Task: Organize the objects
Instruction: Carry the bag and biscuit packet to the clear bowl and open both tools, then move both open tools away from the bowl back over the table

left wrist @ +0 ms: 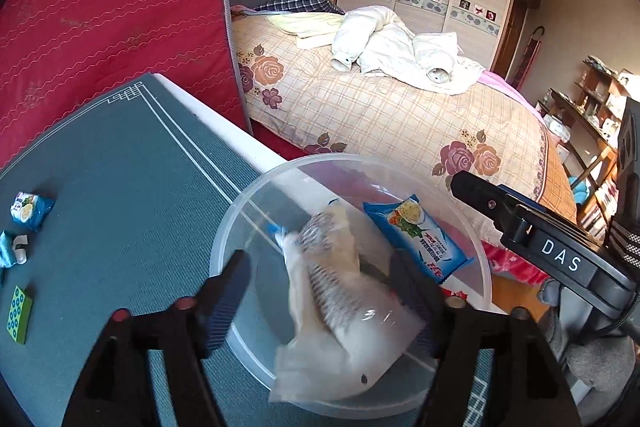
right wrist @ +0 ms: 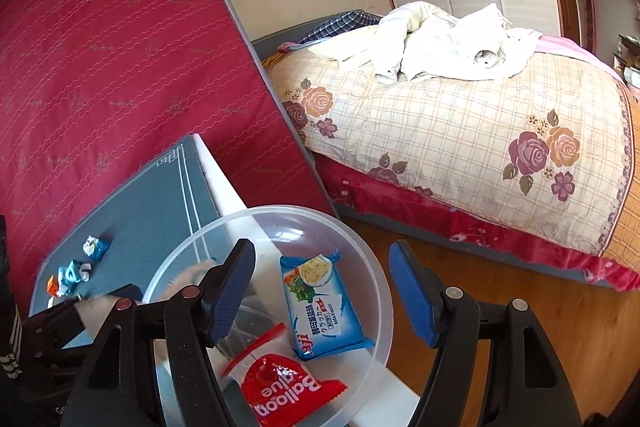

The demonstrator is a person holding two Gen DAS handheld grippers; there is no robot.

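A clear plastic bowl point(left wrist: 486, 279) sits at the table's right edge; it also shows in the right wrist view point(right wrist: 380, 291). In it lie a blue cracker packet point(left wrist: 420, 239) point(right wrist: 320, 303), a red Balloon Glue packet point(right wrist: 288, 393) and a blurred clear bag point(left wrist: 336, 303). My left gripper point(left wrist: 320, 291) is open, fingers either side of the clear bag over the bowl. My right gripper point(right wrist: 324, 295) is open and empty above the bowl. Small blue wrappers point(left wrist: 30, 209) point(right wrist: 96, 247) and a green block point(left wrist: 18, 313) lie on the teal table mat point(left wrist: 120, 167).
A red mattress point(left wrist: 112, 7) leans upright behind the table. A bed point(right wrist: 460, 131) with a floral cover and white clothes stands to the right across wooden floor point(right wrist: 500, 279). The right gripper's body point(left wrist: 560, 247) is at the right. Shelves point(left wrist: 600, 115) stand far right.
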